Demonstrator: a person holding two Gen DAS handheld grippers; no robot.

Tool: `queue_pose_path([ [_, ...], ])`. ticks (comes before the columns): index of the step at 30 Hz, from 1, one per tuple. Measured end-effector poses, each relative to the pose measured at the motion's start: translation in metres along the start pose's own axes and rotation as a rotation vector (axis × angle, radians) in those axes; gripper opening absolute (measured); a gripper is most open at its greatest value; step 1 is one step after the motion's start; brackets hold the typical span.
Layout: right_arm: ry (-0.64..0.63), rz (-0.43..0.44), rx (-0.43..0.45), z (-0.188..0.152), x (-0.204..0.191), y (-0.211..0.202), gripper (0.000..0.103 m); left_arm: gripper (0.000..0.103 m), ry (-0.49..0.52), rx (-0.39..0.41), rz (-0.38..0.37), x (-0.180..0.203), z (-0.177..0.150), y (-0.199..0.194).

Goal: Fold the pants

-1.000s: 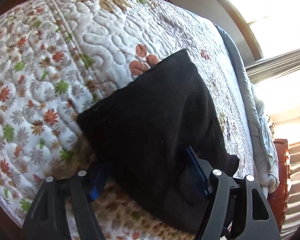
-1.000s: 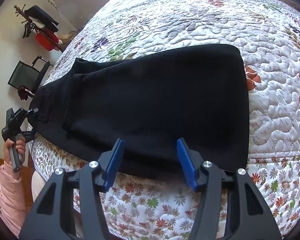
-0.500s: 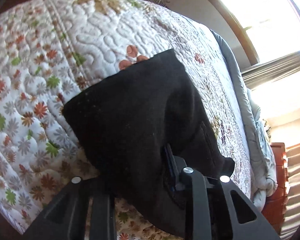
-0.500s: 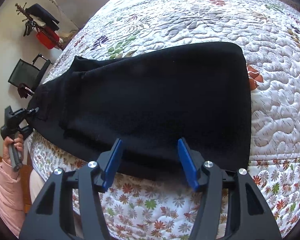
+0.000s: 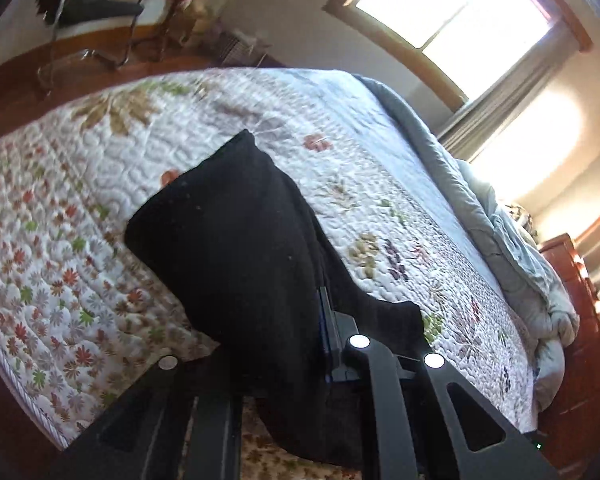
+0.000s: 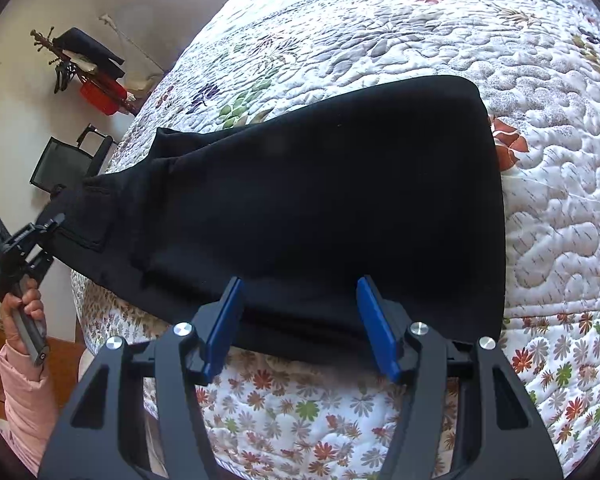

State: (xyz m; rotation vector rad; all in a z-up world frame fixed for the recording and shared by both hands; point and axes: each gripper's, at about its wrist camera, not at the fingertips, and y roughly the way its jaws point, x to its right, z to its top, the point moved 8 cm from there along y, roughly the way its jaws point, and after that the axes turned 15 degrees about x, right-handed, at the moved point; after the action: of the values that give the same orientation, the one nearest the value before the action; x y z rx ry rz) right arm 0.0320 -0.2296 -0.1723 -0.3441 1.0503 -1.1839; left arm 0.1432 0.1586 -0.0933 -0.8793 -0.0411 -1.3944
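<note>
one pair of black fabric pants [image 6: 320,200] lies along the near edge of the flowery quilted bed [image 6: 420,32]. left gripper [image 5: 300,344] just finished closing, pinching the pants' end; right gripper [image 6: 300,320] is spread wide over the pants' near edge.

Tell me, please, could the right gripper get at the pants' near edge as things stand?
Probably yes: the right gripper is open, with the near edge of the pants between its fingers and nothing in the way.

Pants [image 6: 320,200]: spread across quilt [image 6: 420,32] on bed, near its front edge. Right tool [image 6: 300,324]: before pants' near edge. Left tool [image 6: 44,232]: at pants' left end. Chair [image 6: 64,160]: beyond bed, left.
</note>
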Motion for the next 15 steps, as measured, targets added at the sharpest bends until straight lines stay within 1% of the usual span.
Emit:
queue_pose_path([
  [2,0.006,0.007,0.003,0.0,0.001,-0.001,0.059,0.014,0.042,0.014,-0.019,0.015,-0.001,-0.005],
  [6,0.013,0.016,0.007,0.001,0.002,-0.001,0.059,0.014,0.16,0.035,-0.062,0.054,-0.006,-0.016],
  [9,0.005,0.012,0.009,0.001,0.002,-0.002,0.059,0.014,0.216,0.03,-0.094,0.077,-0.015,-0.021],
  [12,-0.007,0.004,0.01,0.001,0.0,-0.006,0.059,0.014,0.303,0.021,-0.116,0.104,-0.028,-0.022],
  [15,-0.015,-0.016,0.017,0.002,0.001,-0.012,0.06,0.014,0.363,0.007,-0.134,0.122,-0.043,-0.022],
])
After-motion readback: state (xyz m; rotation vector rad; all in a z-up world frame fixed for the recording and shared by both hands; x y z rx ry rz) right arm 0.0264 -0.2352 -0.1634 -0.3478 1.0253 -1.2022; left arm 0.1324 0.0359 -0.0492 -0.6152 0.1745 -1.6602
